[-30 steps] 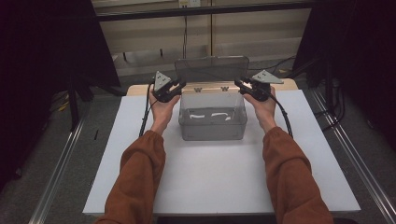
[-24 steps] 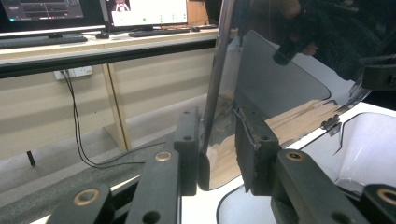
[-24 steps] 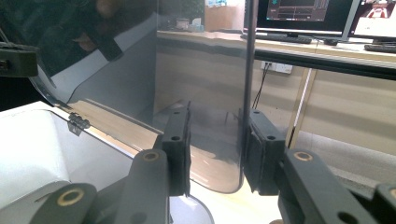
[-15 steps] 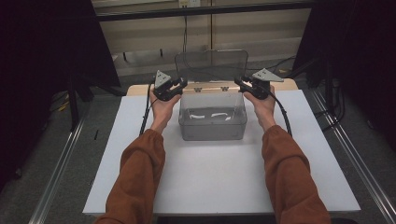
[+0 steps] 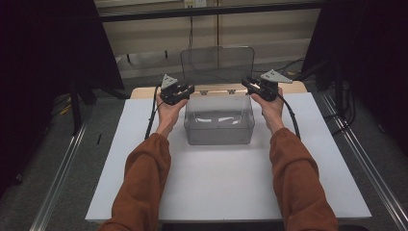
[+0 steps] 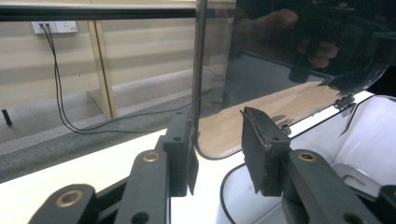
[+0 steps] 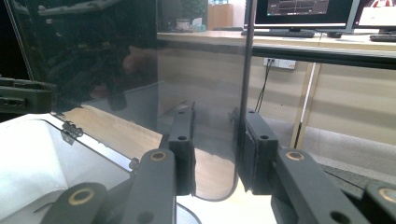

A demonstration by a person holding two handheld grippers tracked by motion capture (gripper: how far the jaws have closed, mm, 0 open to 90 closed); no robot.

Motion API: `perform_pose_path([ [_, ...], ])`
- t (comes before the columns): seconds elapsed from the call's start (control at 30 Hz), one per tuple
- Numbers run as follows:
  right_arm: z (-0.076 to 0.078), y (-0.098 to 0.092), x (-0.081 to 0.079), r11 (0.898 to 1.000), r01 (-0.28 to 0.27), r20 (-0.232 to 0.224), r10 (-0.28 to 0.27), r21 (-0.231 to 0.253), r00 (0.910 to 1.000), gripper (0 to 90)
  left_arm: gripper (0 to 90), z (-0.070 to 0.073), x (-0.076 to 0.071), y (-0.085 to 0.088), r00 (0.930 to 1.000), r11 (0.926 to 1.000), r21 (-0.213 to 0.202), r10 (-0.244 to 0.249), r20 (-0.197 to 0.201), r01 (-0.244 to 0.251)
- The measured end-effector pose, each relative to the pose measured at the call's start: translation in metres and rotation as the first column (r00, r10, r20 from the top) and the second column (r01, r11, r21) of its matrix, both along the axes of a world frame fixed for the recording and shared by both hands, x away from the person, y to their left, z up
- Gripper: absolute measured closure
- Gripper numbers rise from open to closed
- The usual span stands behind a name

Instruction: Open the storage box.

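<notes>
A: Two risks can be judged. The clear box (image 5: 219, 130), set at the middle of the far half of the white counter (image 5: 216, 187), could be tipped or dragged if its raised lid (image 5: 217, 65) is pushed back beyond what the hinges allow.

B: And the lid itself?

A: It could drop shut, since it is not seen to be clamped. Its left edge lies inside the left claw (image 5: 188, 90), whose jaws have just been opening. One pad is touched and a gap is left at the other. Its right edge lies inside the right claw (image 5: 245, 83), which has just been closing but is not yet pressed on from both sides.

B: How is the box described?

A: Transparent, rounded at the corners, hinged along its far rim. The tinted lid is held about upright.
</notes>
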State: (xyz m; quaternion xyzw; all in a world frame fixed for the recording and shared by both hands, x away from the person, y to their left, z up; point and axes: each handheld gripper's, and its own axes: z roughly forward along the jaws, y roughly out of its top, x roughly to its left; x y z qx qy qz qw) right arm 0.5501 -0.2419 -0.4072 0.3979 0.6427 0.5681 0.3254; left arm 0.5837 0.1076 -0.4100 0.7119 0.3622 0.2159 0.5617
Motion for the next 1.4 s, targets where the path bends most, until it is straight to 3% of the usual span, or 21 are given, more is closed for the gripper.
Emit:
perform_pose_path([
  [0.1, -0.001, 0.0, 0.001, 1.0, 0.004, -0.007, -0.004, 0.002, 1.0, 69.0, 66.1, 0.001, 0.001, 0.0, 1.0, 0.9996, 0.028, 0.003, 0.003, -0.003],
  [0.23, -0.002, -0.001, 0.002, 1.0, 0.001, -0.014, 0.0, 0.01, 0.9999, 69.3, 69.3, 0.001, 0.002, 0.001, 0.9998, 0.9999, 0.003, 0.011, -0.015, -0.011],
  [0.3, -0.002, 0.0, 0.003, 1.0, 0.004, -0.02, -0.003, 0.021, 0.9998, 69.3, 69.4, 0.001, 0.003, 0.001, 0.9998, 0.9997, 0.022, 0.01, -0.016, -0.009],
  [0.4, -0.002, 0.0, 0.005, 0.999, 0.005, -0.032, -0.004, 0.04, 0.9995, 69.5, 69.3, 0.0, 0.004, -0.001, 0.9992, 0.9995, -0.017, 0.026, -0.032, -0.026],
  [0.43, -0.002, 0.0, 0.005, 0.999, 0.005, -0.036, -0.004, 0.04, 0.9994, 69.5, 69.2, 0.001, 0.005, -0.001, 0.9989, 0.9995, -0.018, 0.026, -0.04, -0.026],
  [0.47, -0.002, 0.0, 0.005, 0.999, 0.007, -0.042, -0.005, 0.039, 0.9991, 69.5, 69.3, 0.001, 0.006, 0.0, 0.9989, 0.9998, 0.008, 0.018, -0.042, -0.018],
  [0.53, 0.0, 0.0, 0.006, 1.0, 0.003, -0.054, -0.002, 0.031, 0.9985, 69.4, 69.2, 0.001, 0.007, -0.002, 0.9983, 0.9995, -0.009, 0.029, -0.051, -0.03],
  [0.8, 0.001, 0.0, 0.01, 0.999, 0.013, -0.087, -0.008, 0.049, 0.9961, 68.7, 68.4, 0.003, 0.01, -0.001, 0.9959, 0.9996, -0.007, 0.026, -0.086, -0.027],
  [1.17, 0.001, 0.001, 0.016, 0.997, 0.032, -0.14, -0.022, 0.071, 0.9899, 67.3, 65.6, 0.007, 0.014, -0.003, 0.9912, 0.9994, 0.021, 0.031, -0.129, -0.028],
  [1.4, 0.004, 0.0, 0.021, 0.996, 0.038, -0.209, -0.02, 0.086, 0.9777, 66.7, 64.5, 0.01, 0.017, -0.004, 0.9828, 0.9994, 0.007, 0.035, -0.182, -0.034],
])
